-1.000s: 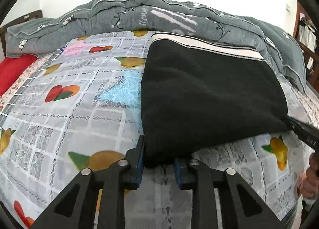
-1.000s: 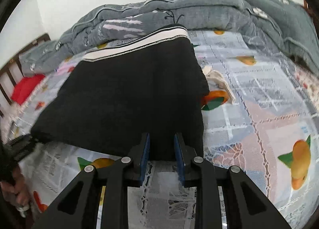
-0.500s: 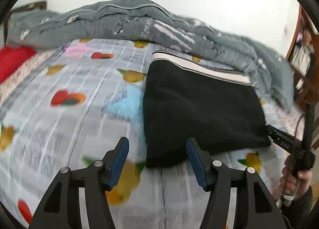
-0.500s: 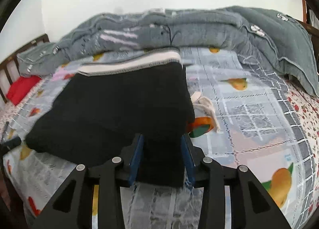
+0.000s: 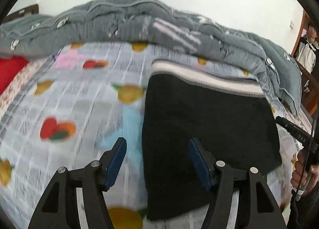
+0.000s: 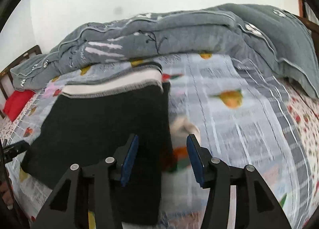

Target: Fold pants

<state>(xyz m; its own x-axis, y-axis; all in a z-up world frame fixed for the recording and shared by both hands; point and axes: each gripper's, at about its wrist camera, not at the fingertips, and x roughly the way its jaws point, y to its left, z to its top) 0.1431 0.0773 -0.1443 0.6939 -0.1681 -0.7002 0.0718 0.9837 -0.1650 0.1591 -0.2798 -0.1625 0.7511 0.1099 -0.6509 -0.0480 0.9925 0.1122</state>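
The pants [image 5: 207, 129] lie ahead of both grippers as a flat black rectangle on the fruit-print bedsheet [image 5: 79, 93], with the white-striped waistband [image 5: 203, 79] at the far end, just short of the heaped grey quilt [image 5: 139, 19]. They already look folded at least once, since no separate legs show.

The left gripper [image 5: 157, 161] hovers above the near left corner of the pants with its blue-padded fingers spread wide and nothing between them; the left edge of the cloth runs straight up between the two fingers. The right gripper [image 6: 162, 156] hovers above the near right corner, fingers likewise apart and empty, the right edge of the pants passing between them. Just ahead of its right finger a small pale scrap of cloth [image 6: 185, 127] lies on the sheet, clear of the pants.

Both views are blurred, so the grippers are probably moving. I judge that one fold is finished and neither gripper has a hold for the next. If another fold is wanted, the next move calls for both grippers to drop to the near corners, pinch every layer together, and carry that edge forward to the waistband, keeping both sides level so the stack stays square. The pale scrap should be left out of the right pinch
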